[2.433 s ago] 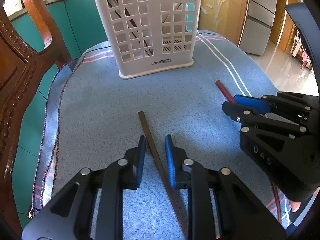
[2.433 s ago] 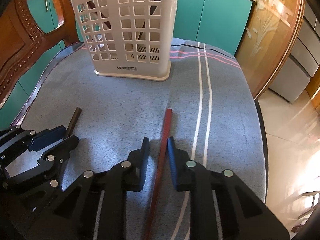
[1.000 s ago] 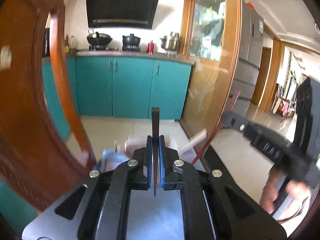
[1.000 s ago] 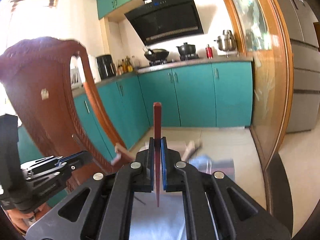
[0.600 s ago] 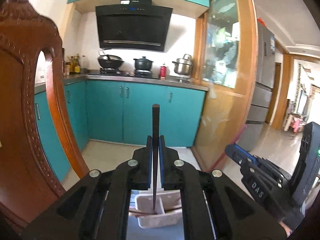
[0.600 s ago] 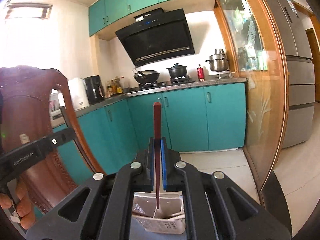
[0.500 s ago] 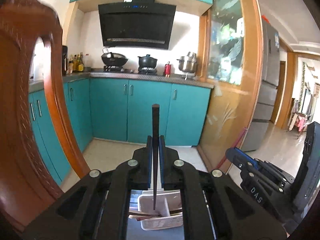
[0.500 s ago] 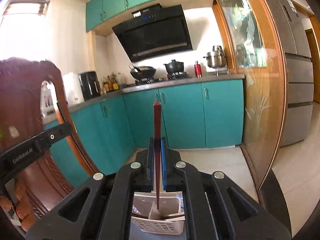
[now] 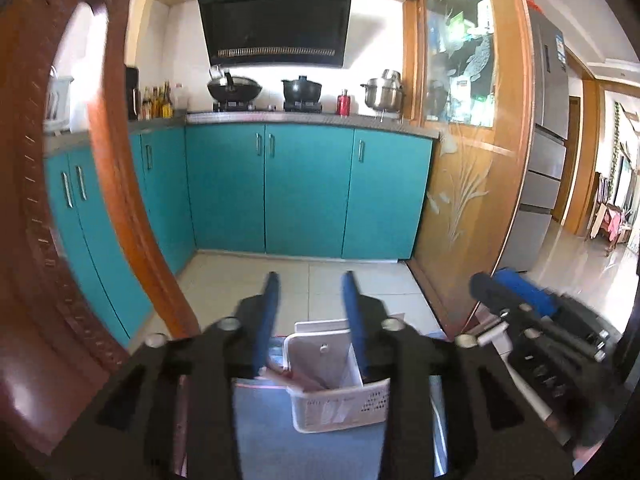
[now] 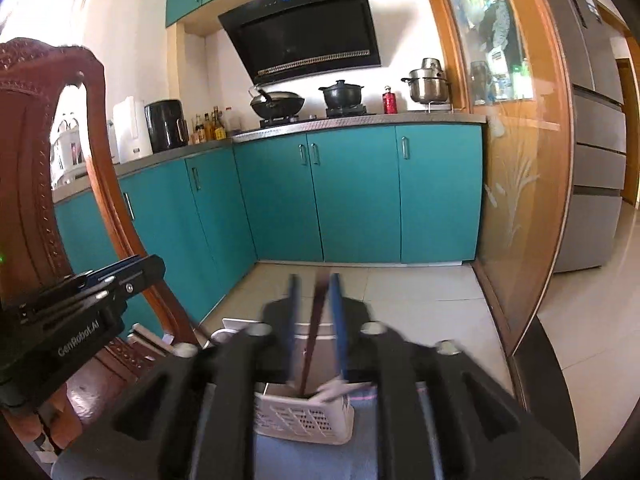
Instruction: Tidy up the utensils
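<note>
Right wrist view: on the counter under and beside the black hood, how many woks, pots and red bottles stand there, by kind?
Black wok: 1
Black lidded pot: 1
Steel lidded pot: 1
Red bottle: 1
Total: 4

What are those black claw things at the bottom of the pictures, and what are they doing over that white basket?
They are two pinching tools, one in each of a person's hands, each with a camera looking along its fingers. One picture comes from the left gripper, the other from the right gripper. Below them a white basket stands on a blue cloth, with sticks already inside. Both grippers have just been opening. The left one now holds nothing. A reddish chopstick is loose between the right one's fingers, its lower end in the basket.
</note>
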